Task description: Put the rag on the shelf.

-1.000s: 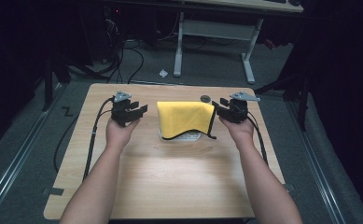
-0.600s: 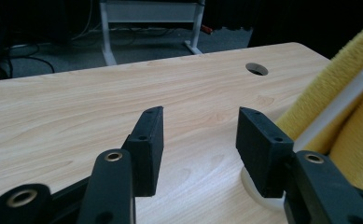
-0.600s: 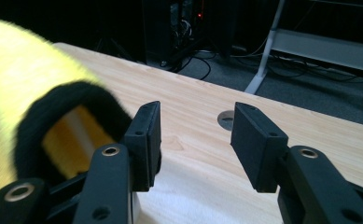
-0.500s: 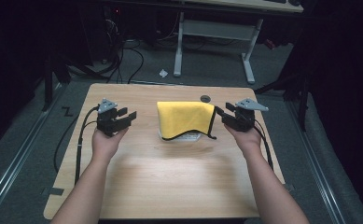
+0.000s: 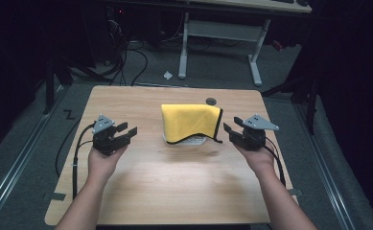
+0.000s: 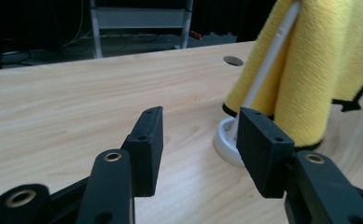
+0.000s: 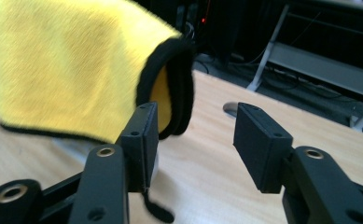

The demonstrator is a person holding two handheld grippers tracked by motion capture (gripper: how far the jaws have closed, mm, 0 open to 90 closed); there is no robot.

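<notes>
A yellow cloth [image 5: 191, 122] with black trim hangs over a white stand [image 5: 193, 142] in the middle of the table. In the left gripper view the cloth [image 6: 310, 70] drapes a thin white rod [image 6: 268, 60] above a round white base [image 6: 226, 140]. My left gripper [image 5: 128, 130] sits left of the cloth, apart from it, open and empty [image 6: 200, 116]. My right gripper [image 5: 228, 132] sits right of it, open; its jaws have just been opening with nothing between them [image 7: 195, 109]. The cloth's trimmed corner [image 7: 170, 79] hangs just beyond its left jaw.
The wooden table [image 5: 174, 191] has a round cable hole [image 5: 211, 101] behind the cloth. Cables trail from both grippers off the table's sides. On the dark floor beyond stand a white desk frame [image 5: 222, 28], loose cables and a paper scrap [image 5: 167, 75].
Both hands have drawn outward from the cloth: the left gripper moved left and nearer, the right gripper moved right. The cloth has stayed on its stand.
</notes>
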